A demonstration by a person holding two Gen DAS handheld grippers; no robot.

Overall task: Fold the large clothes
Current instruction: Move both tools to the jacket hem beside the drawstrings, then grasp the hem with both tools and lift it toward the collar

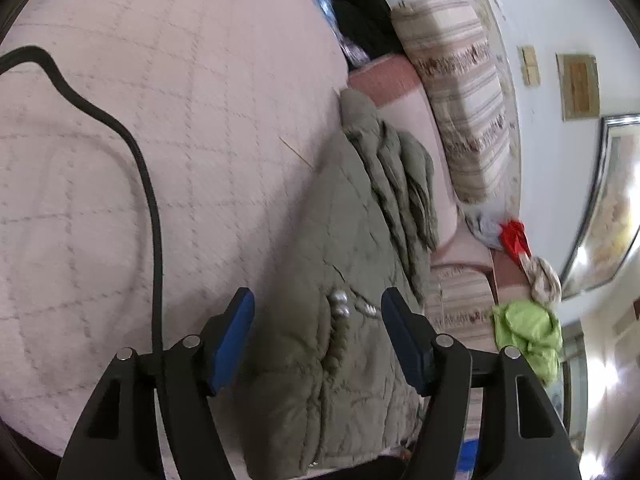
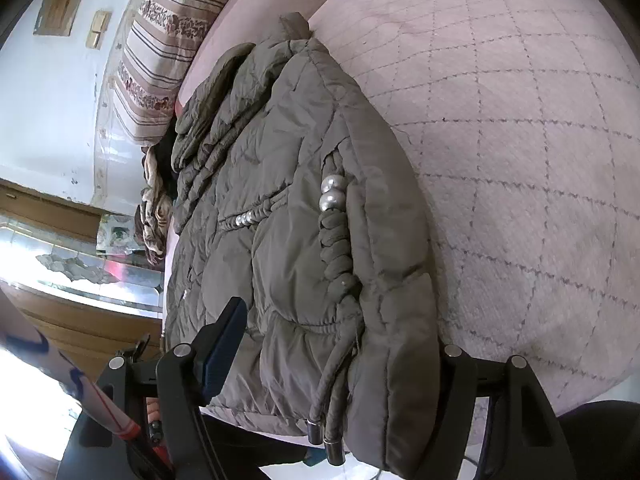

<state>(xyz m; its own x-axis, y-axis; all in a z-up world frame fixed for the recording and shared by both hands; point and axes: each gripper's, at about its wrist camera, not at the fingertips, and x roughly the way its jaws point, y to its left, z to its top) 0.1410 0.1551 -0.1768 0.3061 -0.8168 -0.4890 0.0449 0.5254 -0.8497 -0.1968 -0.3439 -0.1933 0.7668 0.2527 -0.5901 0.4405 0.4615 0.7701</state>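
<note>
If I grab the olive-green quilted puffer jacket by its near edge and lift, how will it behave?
The olive-green quilted puffer jacket will probably sag and unfold, since its puffy panels lie soft and creased on the pink quilted bedspread. Its smooth shell looks slippery, so a thin pinch may slide. The braided cords with silver beads would likely swing loose.

Open quilt (image 1: 160,120) runs from 9 to 12 o'clock of the left gripper (image 1: 318,336), crossed only by a black cable (image 1: 148,184). At 1 to 3 o'clock, jacket (image 1: 352,220), pillow (image 1: 460,100) and wall (image 1: 560,20) block passage.
</note>
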